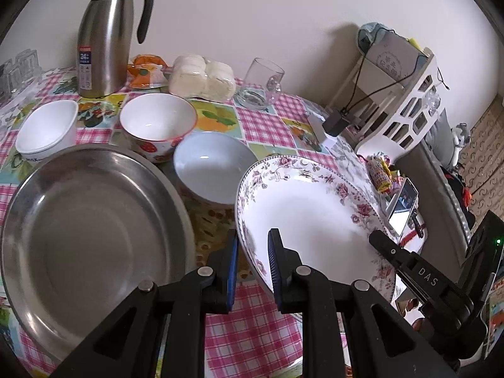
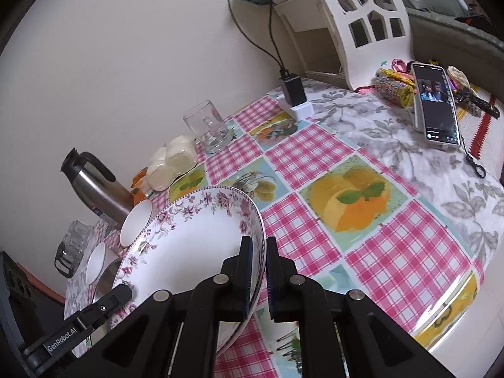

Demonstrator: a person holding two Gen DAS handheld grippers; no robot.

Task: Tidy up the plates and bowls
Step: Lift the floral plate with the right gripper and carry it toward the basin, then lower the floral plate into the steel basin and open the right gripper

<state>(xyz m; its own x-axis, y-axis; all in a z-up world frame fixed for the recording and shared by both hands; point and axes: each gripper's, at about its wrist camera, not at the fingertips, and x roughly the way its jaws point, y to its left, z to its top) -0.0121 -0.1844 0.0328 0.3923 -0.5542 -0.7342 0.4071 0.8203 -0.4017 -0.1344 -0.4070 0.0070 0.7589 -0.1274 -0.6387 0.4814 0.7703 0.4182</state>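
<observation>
On the bench (image 2: 371, 252), covered with a pink-checked fruit-print cloth, a floral-rimmed plate (image 1: 308, 208) is held tilted by both grippers. The left gripper (image 1: 252, 261) has its blue-padded fingers (image 1: 273, 264) astride the plate's near-left rim, one finger inside the dish and one outside, closed on it. The right gripper (image 2: 256, 271) pinches the opposite rim the same way, its fingers (image 2: 245, 271) clamped either side of the plate's edge in the right wrist view, where the plate (image 2: 195, 236) stands raised above the cloth.

Just left of the plate in the left wrist view lies a large stainless steel basin (image 1: 91, 230), resting flat. Behind it stand three bowls: a white square bowl (image 1: 47, 132) at the left, a fruit-printed bowl (image 1: 157, 123) in the middle, and a pale blue-grey bowl (image 1: 214, 167) just beside the plate's far rim. Farther back, near the wall, are a steel thermos jug (image 1: 104, 41), a packet of white buns (image 1: 201, 78) and a clear glass mug (image 1: 261, 82).

At the right end of the bench, a phone (image 2: 436, 104) with a lit screen leans upright on a grey leaf-print cloth, near a white openwork rack (image 2: 362, 15). A black charger (image 2: 294, 89) with its cable sits on a white block close to the wall.
</observation>
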